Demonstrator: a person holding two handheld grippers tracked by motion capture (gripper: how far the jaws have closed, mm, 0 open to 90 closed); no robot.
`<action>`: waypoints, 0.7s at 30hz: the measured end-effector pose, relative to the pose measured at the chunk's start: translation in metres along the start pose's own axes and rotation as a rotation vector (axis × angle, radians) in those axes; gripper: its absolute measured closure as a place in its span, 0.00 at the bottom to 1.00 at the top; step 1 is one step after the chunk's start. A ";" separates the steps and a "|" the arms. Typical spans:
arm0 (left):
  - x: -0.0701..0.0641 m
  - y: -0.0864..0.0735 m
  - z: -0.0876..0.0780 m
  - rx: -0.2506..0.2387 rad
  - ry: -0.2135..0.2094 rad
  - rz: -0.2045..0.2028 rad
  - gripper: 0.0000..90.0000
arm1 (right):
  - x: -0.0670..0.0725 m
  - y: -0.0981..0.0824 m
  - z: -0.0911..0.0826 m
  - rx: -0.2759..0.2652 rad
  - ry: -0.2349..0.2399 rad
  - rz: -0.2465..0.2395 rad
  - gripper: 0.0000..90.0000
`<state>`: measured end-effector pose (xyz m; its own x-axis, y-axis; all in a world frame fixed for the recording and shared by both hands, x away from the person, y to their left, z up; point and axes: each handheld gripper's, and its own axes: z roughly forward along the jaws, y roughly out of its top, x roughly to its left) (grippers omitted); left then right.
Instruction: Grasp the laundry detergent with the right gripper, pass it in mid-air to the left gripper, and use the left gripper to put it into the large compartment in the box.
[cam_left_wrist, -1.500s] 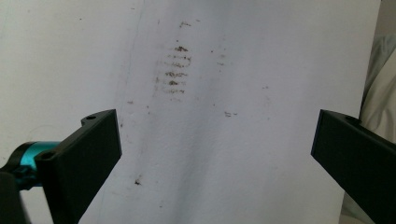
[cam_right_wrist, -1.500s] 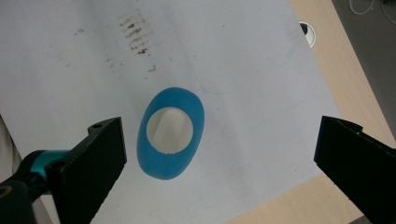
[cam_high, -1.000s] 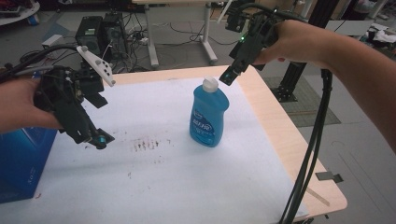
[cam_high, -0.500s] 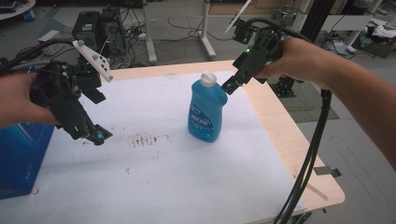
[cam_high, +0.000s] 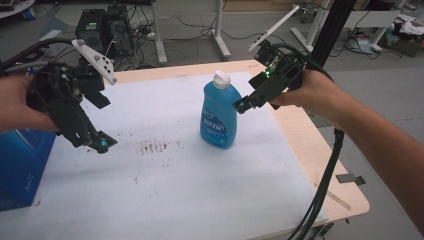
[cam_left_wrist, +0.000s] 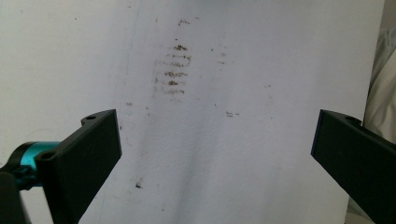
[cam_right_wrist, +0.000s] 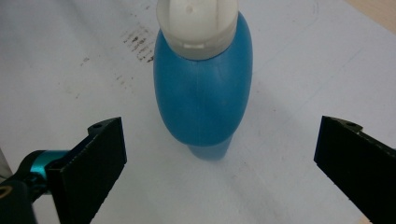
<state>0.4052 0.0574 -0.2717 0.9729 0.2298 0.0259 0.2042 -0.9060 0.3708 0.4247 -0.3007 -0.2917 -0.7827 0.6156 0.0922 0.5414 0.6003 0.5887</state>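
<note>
Blue bottle (cam_high: 218, 116) of what looks like dish soap, topped with a white flip cap (cam_high: 220, 79), stands upright on the white sheet (cam_high: 200, 190) that covers the wooden surface (cam_high: 320, 155). Places here are given relative to that bottle.

The right gripper (cam_high: 243, 104) hangs just beside the bottle's upper body, on its right side in the high view, jaws spread wide and holding nothing. In the right gripper view the bottle (cam_right_wrist: 201, 93) sits between the two black jaws but farther ahead of them, so nothing is touching it yet. The left gripper (cam_high: 97, 143) hovers well to the left of the bottle, also wide open and empty, over a patch of brown smudges (cam_high: 152, 146) on the sheet. A blue box (cam_high: 20, 165) sits farther left still, at the edge of the surface.

Risks, as a judgement: the bottle is tall on a narrow base, so a jaw that strikes its shoulder on the way in could push it over rather than bracket it. Its rounded plastic sides could let it twist or slide out if the jaws close off-centre or too near the cap. A hard squeeze might force liquid out, if the cap is not fully shut; whether it is cannot be told here.
</note>
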 end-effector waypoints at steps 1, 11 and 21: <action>0.000 0.000 0.000 0.001 -0.001 0.002 0.02 | 0.000 -0.003 0.002 -0.009 0.001 0.007 0.02; 0.000 -0.001 -0.001 -0.005 0.000 -0.003 0.02 | 0.002 -0.026 0.014 -0.074 0.003 0.041 0.02; 0.001 0.000 0.001 -0.004 -0.003 -0.003 0.02 | 0.003 -0.043 0.026 -0.157 0.007 0.055 0.02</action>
<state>0.4062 0.0577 -0.2729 0.9726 0.2312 0.0224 0.2063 -0.9041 0.3743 0.4071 -0.3119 -0.3377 -0.7558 0.6412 0.1327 0.5291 0.4785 0.7008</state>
